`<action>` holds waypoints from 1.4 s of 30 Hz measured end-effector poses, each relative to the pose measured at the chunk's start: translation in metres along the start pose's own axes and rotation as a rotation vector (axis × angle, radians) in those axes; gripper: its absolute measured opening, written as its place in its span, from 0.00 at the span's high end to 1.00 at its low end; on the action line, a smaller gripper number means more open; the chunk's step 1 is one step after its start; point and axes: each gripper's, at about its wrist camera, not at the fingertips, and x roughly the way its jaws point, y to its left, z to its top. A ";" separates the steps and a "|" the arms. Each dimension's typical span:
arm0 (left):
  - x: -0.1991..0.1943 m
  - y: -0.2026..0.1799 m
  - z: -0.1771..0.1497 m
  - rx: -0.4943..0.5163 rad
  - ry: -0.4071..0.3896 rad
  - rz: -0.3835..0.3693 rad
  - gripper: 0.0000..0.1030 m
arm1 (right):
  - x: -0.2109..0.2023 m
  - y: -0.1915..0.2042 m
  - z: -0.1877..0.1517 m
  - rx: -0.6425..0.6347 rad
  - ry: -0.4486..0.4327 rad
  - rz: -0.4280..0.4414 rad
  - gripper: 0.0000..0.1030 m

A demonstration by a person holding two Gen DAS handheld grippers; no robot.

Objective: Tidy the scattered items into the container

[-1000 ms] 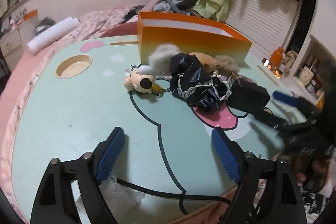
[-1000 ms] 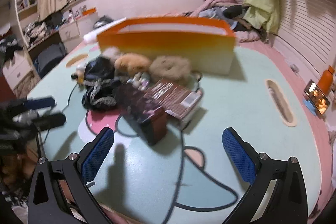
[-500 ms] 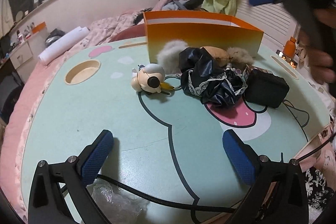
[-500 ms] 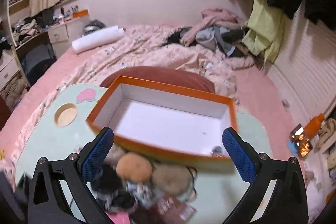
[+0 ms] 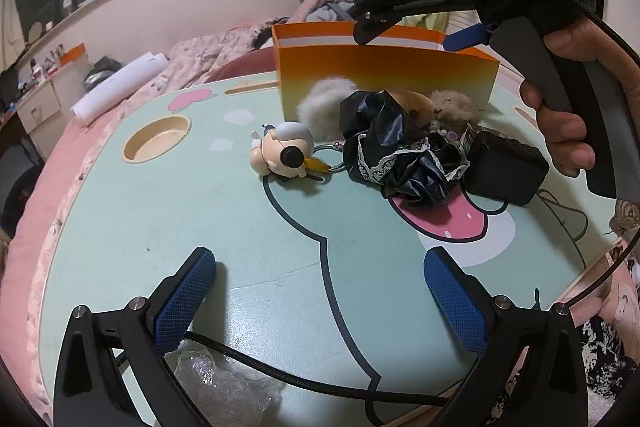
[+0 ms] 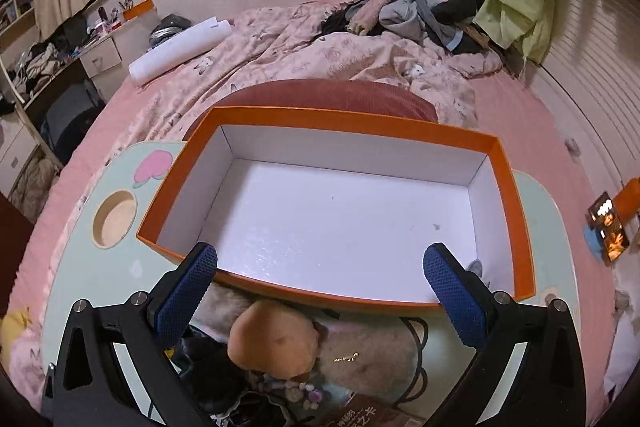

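1. Since a second ago, the right hand-held gripper [image 6: 320, 269] has risen from low over the desk [image 5: 200, 211] to a spot above the orange box [image 6: 360, 129], looking down into its white interior; the left hand-held gripper [image 5: 320, 299] has just been opening, with nothing between its jaws.
2. At the left of the left wrist view, a round cup hole [image 5: 156, 139] is sunk into the mint-green desk, and the left hand-held gripper hangs over bare desk with its blue pads spread wide.
3. Near the middle lies a small cartoon figure keychain [image 5: 284, 153], apart from the box.
4. Right of it, a grey fluffy ball [image 5: 320, 107], a black lace-trimmed scrunchie [image 5: 396, 155], a tan fluffy ball [image 5: 412, 103] and a beige one [image 5: 456, 107] crowd just before the box's front wall.
5. A dark brown block [image 5: 506, 169] sits at the right end of the heap, touching the scrunchie.
6. At the far right, a person's hand [image 5: 568, 107] grips the right hand-held gripper's handle; its jaws stand wide apart, holding nothing.
7. Only one small object, too small to identify, lies in the box's near right corner; the scattered items all lie outside on the desk.
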 end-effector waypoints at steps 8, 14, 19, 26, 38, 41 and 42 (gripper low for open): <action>0.000 0.000 0.000 -0.001 0.000 0.000 0.00 | -0.009 -0.002 -0.001 -0.025 -0.038 -0.113 0.00; 0.000 0.000 0.000 -0.001 0.002 0.001 0.00 | -0.023 -0.021 0.000 -0.013 -0.076 -0.212 0.00; 0.001 -0.001 0.005 0.009 0.029 -0.008 0.00 | -0.027 -0.035 0.001 0.010 -0.079 -0.206 0.00; -0.031 0.025 0.100 -0.098 -0.052 -0.112 0.00 | -0.042 -0.055 -0.014 0.031 -0.114 -0.227 0.00; 0.137 -0.095 0.238 -0.001 0.520 -0.302 0.35 | -0.064 -0.109 -0.075 0.219 -0.119 -0.077 0.00; 0.162 -0.115 0.227 -0.028 0.596 -0.300 0.43 | -0.071 -0.113 -0.079 0.224 -0.140 -0.090 0.00; 0.165 -0.119 0.228 -0.036 0.598 -0.309 0.43 | -0.073 -0.116 -0.080 0.232 -0.146 -0.086 0.00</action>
